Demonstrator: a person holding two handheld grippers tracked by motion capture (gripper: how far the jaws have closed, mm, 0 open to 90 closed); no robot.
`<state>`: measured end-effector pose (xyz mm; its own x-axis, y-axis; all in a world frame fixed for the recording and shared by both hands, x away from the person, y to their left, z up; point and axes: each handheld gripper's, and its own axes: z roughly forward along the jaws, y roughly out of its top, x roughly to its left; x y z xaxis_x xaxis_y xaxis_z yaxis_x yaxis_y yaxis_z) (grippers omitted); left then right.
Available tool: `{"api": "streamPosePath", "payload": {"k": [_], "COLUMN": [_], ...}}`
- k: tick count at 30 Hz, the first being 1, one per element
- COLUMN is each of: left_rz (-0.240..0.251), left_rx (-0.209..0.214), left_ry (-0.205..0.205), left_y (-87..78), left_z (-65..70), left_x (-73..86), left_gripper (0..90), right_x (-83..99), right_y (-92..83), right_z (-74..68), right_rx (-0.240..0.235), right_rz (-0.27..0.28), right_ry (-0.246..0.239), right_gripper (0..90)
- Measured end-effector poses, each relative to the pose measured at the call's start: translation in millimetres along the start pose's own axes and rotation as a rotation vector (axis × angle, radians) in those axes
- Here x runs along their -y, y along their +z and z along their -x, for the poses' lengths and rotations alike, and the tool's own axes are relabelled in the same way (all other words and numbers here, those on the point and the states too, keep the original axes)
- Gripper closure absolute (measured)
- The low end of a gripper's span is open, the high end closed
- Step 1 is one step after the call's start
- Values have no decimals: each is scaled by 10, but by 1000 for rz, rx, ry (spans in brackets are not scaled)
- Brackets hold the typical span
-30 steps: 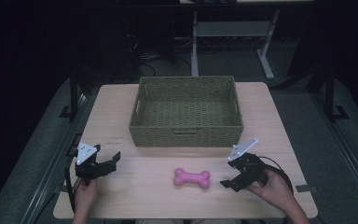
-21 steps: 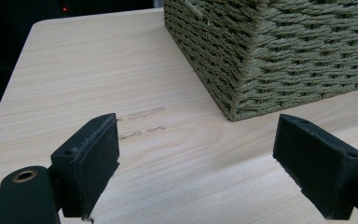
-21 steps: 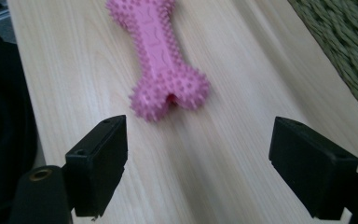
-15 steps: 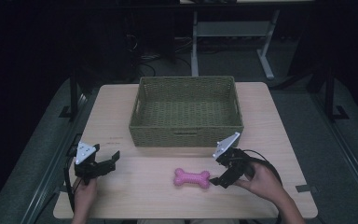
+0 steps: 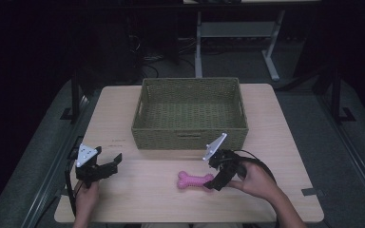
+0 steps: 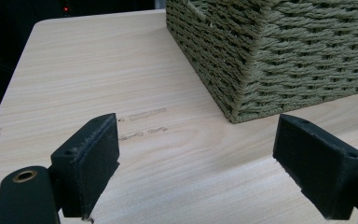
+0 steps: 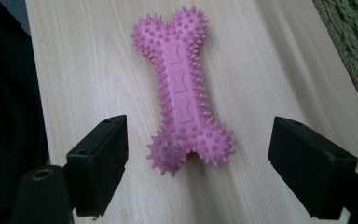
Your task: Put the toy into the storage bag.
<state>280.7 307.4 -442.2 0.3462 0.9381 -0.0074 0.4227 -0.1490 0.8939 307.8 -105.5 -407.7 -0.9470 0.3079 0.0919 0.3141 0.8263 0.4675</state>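
Bone toy: pink spiked bone toy [image 7: 182, 88] flat on the surface, at 12 o'clock from the right gripper [image 7: 198, 175], its near end between the spread jaws, untouched.
Left gripper: left gripper [image 6: 198, 163] spread, holding nothing, woven basket [image 6: 279, 51] at 1 o'clock.
Surface: pale wood surface [image 5: 123, 114].
Room: dark; grey floor [image 5: 342, 156].

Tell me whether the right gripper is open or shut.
Open: the right gripper has its jaws spread wide either side of the pink bone toy, not touching it.

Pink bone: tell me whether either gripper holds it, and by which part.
Nothing is held. The right gripper is open, jaws either side of the bone's near end, not touching. The left gripper is open over bare table.
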Motion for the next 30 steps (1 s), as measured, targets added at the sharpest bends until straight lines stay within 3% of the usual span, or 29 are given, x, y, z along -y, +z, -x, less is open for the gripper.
{"api": "streamPosePath", "payload": {"k": [30], "left_rz": [-1], "left_rx": [1], "left_ry": [0], "left_y": [-7], "left_z": [0], "left_x": [-8], "left_gripper": [139], "right_x": [-303], "right_y": [367], "right_z": [-109], "right_rx": [-24], "right_rz": [-111], "right_ry": [-96], "right_gripper": [294]}}
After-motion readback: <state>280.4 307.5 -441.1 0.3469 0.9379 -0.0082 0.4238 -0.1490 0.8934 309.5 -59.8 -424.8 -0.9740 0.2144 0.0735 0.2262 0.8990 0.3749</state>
